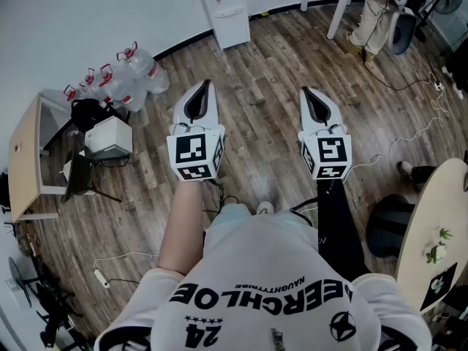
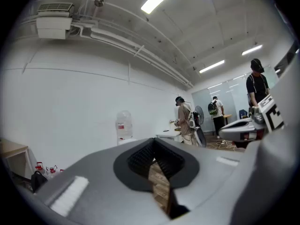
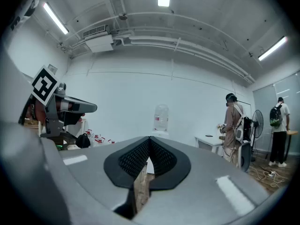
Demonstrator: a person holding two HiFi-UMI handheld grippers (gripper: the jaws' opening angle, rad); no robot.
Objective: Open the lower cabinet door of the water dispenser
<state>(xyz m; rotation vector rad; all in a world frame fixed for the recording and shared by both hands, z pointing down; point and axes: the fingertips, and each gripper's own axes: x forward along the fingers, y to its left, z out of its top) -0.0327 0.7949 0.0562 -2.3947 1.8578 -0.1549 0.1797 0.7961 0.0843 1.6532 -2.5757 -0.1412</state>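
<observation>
Far ahead of me, against the white wall, stands the water dispenser (image 1: 225,9) — it is white, with a clear bottle (image 3: 161,117) on top. Its lower cabinet door (image 1: 234,29) is on the front, down low. It is too small from where I stand to tell if it is shut. Both of my tools are well apart from it, with a lot of wood floor (image 1: 270,101) between us.

My left gripper (image 1: 207,85) is held out level in front of me. Its two jaws are pressed together, and nothing is between them. My right gripper (image 1: 306,91) is beside it, level too, jaws pressed together and holding nothing. Both point toward the wall where the dispenser is.

On my left, by the wall, big water jugs (image 1: 128,75) with red caps sit on the floor, near a small wooden table (image 1: 22,159). On my right is the edge of a round table (image 1: 439,218). Another person (image 1: 376,13) stands far off on the right — well away from my tools.
</observation>
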